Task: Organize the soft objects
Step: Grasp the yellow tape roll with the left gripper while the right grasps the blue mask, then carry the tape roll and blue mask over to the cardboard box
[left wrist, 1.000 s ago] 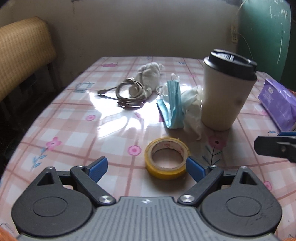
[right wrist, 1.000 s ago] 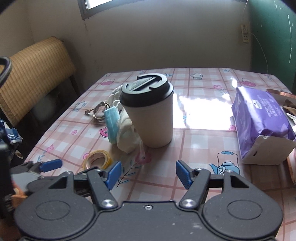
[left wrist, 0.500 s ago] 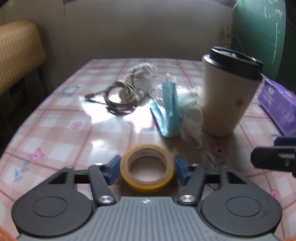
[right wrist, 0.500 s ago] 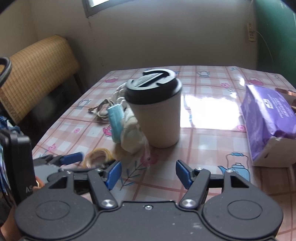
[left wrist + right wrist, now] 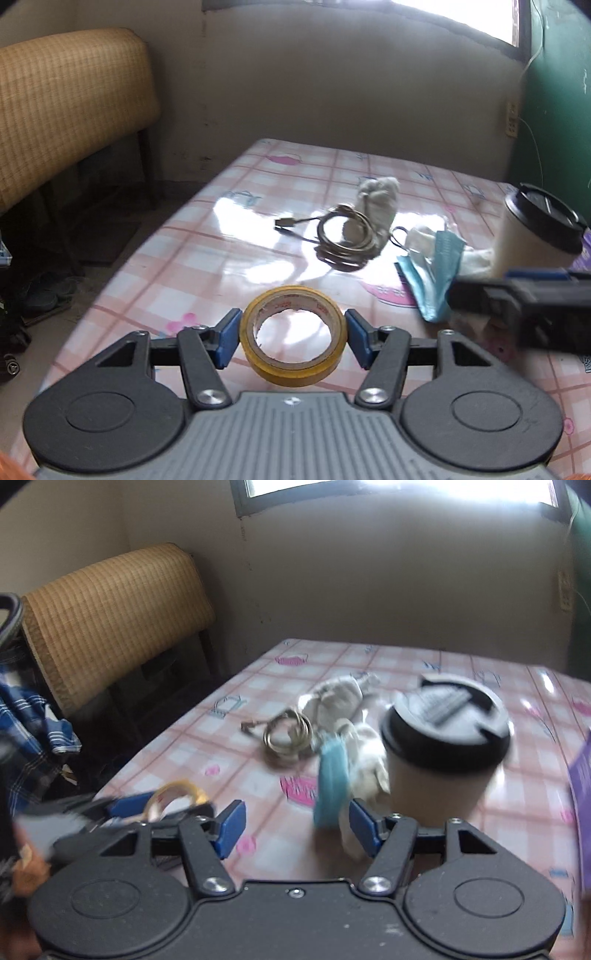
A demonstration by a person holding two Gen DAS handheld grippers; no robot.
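Pink checked tablecloth [image 5: 229,236], left gripper [image 5: 293,334] jaws clenched on tape roll [image 5: 293,349], right gripper [image 5: 295,825] jaws released.

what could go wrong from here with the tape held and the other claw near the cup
1. The left claw grips the tape roll only at its two outer edges, lifted off the table; the round roll could pivot or slip out.
2. The right claw is open right beside the lidded cup and blue mask; reaching for the mask could knock the cup over.
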